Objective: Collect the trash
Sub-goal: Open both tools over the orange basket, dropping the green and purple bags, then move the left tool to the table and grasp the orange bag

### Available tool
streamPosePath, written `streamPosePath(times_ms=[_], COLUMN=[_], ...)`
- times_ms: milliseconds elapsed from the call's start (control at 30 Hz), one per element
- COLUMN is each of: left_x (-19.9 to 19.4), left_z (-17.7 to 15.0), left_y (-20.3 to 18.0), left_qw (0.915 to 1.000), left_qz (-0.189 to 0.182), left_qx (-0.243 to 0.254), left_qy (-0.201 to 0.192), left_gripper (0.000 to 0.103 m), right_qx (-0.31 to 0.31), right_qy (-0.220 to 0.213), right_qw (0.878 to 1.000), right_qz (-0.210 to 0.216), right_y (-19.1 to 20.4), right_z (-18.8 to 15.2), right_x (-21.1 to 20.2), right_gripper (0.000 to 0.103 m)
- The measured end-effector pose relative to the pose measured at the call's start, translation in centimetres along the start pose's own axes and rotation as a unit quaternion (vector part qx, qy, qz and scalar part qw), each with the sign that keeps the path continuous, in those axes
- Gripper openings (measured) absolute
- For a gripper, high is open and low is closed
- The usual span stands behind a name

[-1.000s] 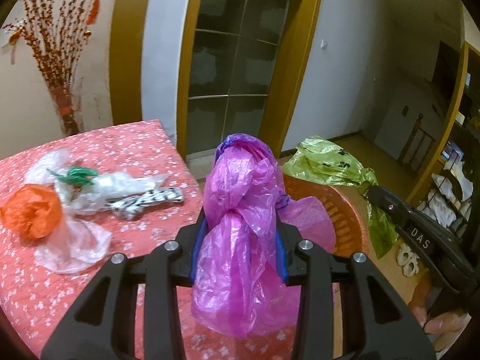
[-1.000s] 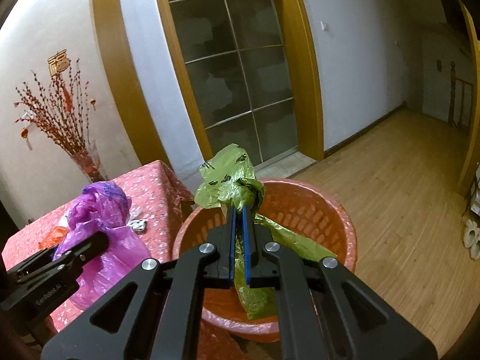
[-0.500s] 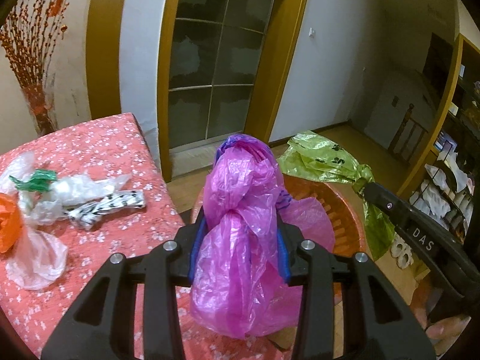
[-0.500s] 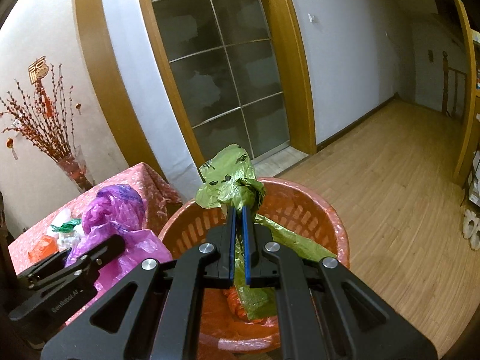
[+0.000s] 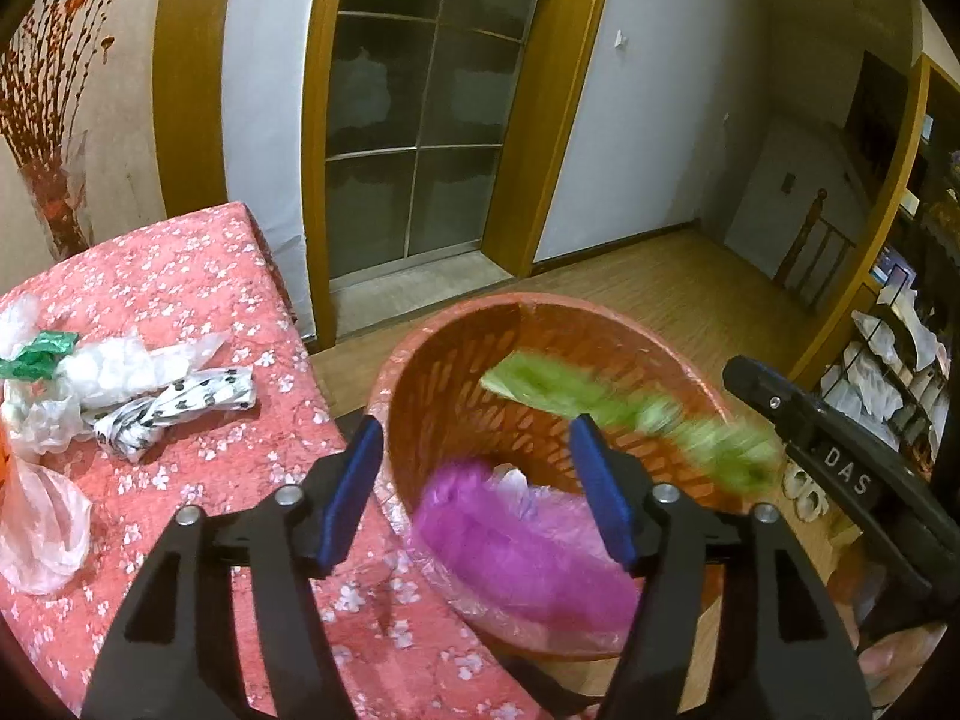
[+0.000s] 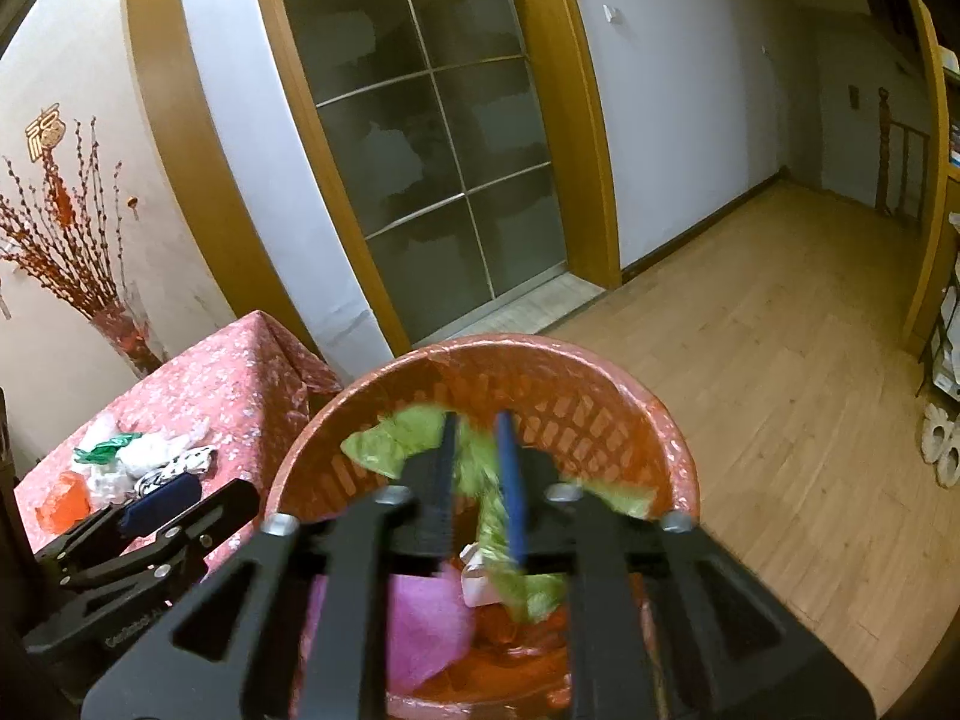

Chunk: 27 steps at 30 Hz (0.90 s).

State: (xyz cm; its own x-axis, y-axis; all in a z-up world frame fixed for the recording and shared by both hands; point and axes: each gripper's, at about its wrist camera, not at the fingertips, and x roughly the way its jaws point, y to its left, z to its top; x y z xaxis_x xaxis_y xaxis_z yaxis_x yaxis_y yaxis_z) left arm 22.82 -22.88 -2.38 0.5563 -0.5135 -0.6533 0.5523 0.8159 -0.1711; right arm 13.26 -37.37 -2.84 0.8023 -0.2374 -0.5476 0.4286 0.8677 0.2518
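Note:
An orange plastic basket (image 5: 456, 348) stands beside the table. My left gripper (image 5: 480, 492) is open above its near rim. The purple bag (image 5: 516, 546) is blurred, free of the jaws, inside the basket. The green bag (image 5: 630, 408) is blurred inside the basket by my right gripper (image 5: 804, 420). In the right wrist view my right gripper (image 6: 477, 474) is open over the basket (image 6: 606, 384), with the green bag (image 6: 486, 480) loose between and below the fingers and the purple bag (image 6: 426, 618) lower down. My left gripper (image 6: 156, 510) shows at the left.
The pink flowered tablecloth (image 5: 192, 276) holds more trash: a spotted white bag (image 5: 174, 408), clear bags with a green one (image 5: 42, 354), a pale pink bag (image 5: 42, 528). A vase of red branches (image 6: 114, 312) stands at the wall. Wooden floor (image 6: 780, 360) lies to the right.
Both grippers opened over the basket. The purple bag left my left gripper and the green bag left my right gripper; both are dropping into the basket.

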Motion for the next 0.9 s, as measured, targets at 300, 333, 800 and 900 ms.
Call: streamPosePath(times_ms=[300, 333, 800, 900], left_x=[-1.8, -2.3, -10.4, -12.2], left_z=[-1.0, -1.3, -3.7, -4.4], left_y=[2.1, 2.5, 11.5, 14.1], left_qw=[0.9991, 0.9986, 0.9806, 0.9727], left_qz=[0.043, 0.053, 0.181, 0.211], left_qx=[-0.003, -0.001, -0.057, -0.077], left_qy=[-0.007, -0.007, -0.050, -0.057], left_gripper=[0.075, 0.075, 0.087, 0.088], right_qx=[-0.020, -0.024, -0.078, -0.090], right_qy=[-0.038, -0.043, -0.056, -0.054], right_qw=[0.999, 0.998, 0.995, 0.994], right_qz=[-0.023, -0.026, -0.029, -0.019], right_y=[0.3, 0.4, 4.1, 5.4], right_z=[0.0, 0.0, -1.7, -2.2], right_x=[-1.5, -1.7, -3.5, -3.7], right_gripper=[0.090, 0.093, 0.100, 0.100])
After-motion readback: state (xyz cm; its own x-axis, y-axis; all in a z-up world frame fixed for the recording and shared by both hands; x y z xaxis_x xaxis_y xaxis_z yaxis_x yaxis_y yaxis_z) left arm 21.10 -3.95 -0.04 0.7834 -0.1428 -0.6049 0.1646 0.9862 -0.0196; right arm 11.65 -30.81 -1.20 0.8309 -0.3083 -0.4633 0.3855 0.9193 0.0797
